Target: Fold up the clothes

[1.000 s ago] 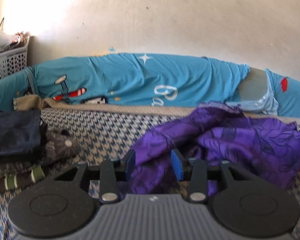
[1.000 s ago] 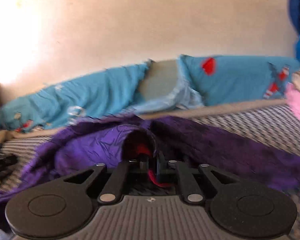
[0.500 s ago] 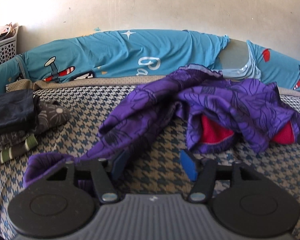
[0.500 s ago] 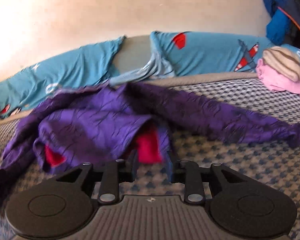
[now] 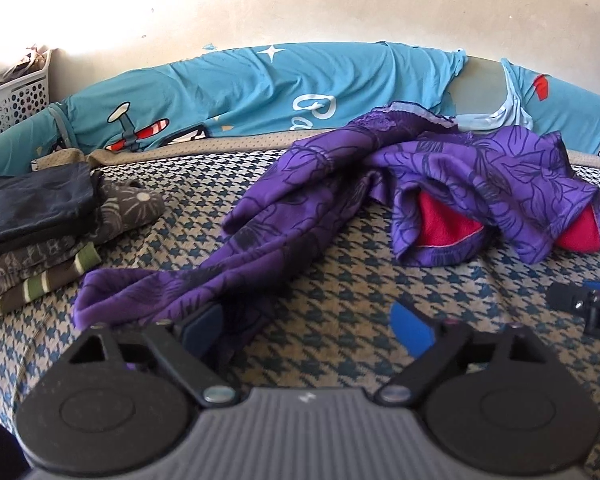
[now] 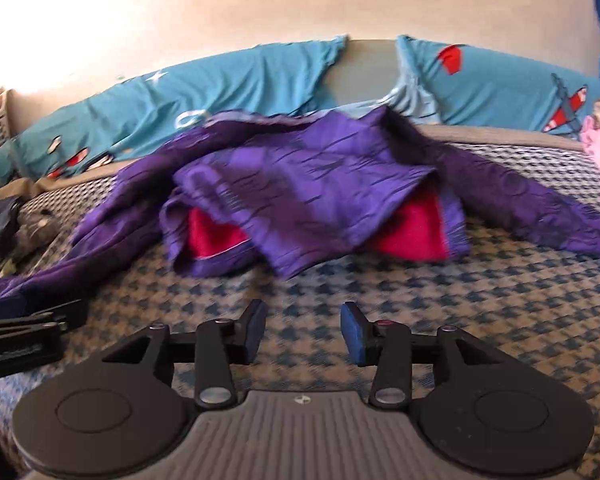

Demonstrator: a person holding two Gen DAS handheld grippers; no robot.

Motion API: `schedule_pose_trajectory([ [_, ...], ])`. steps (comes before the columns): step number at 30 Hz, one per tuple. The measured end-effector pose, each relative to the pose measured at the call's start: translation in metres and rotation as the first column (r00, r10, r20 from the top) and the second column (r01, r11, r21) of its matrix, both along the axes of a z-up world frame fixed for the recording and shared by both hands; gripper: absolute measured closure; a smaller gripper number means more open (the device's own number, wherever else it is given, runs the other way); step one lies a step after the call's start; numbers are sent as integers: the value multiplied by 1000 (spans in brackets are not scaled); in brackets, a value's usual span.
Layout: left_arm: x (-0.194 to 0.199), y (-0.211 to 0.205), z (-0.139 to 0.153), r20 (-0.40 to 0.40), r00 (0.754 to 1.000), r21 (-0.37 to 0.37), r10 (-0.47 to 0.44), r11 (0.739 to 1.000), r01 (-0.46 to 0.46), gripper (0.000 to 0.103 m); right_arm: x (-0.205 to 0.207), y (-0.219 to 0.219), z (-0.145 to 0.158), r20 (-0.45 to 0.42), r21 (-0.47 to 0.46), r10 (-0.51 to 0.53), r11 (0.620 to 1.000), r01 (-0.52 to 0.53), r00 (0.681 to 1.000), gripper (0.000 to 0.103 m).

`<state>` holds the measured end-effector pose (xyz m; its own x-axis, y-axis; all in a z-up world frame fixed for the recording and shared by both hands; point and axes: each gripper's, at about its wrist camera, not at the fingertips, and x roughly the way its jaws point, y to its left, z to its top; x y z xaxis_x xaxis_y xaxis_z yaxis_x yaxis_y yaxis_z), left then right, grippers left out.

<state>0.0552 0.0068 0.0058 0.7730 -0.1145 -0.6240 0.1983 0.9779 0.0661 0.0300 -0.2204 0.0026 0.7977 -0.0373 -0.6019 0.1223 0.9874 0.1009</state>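
Your left gripper [image 5: 306, 326] has its jaws spread wide and opening further; a purple sleeve end [image 5: 148, 300] lies against the left pad [image 5: 202, 322], but nothing is pinched, and the gap ahead shows only the houndstooth bedcover [image 5: 340, 320]. Your right gripper [image 6: 304, 330] is partly apart and also opening, with bare bedcover between its pads and the cloth lying just beyond the tips. The purple garment [image 6: 300, 184] sits crumpled in the middle of the bed, its red lining [image 6: 410, 234] showing at two openings, one sleeve trailing toward your left jaws and the other stretched off to the right. A stack of folded clothes [image 5: 32, 232] rests at the far left, well apart.
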Motion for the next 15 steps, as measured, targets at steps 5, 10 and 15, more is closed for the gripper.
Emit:
schedule_pose_trajectory([
  [5, 3, 4, -1, 1, 1000, 9, 28, 1000, -28, 7, 0, 17, -5, -2, 5, 58, 998, -58, 998, 61],
  [10, 9, 12, -5, -8, 997, 16, 72, 997, -72, 5, 4, 28, -8, 17, 15, 92, 996, -93, 996, 61],
  [15, 15, 23, -9, -8, 991, 22, 131, 991, -130, 5, 14, 37, -9, 50, 23, 107, 994, -108, 993, 61],
])
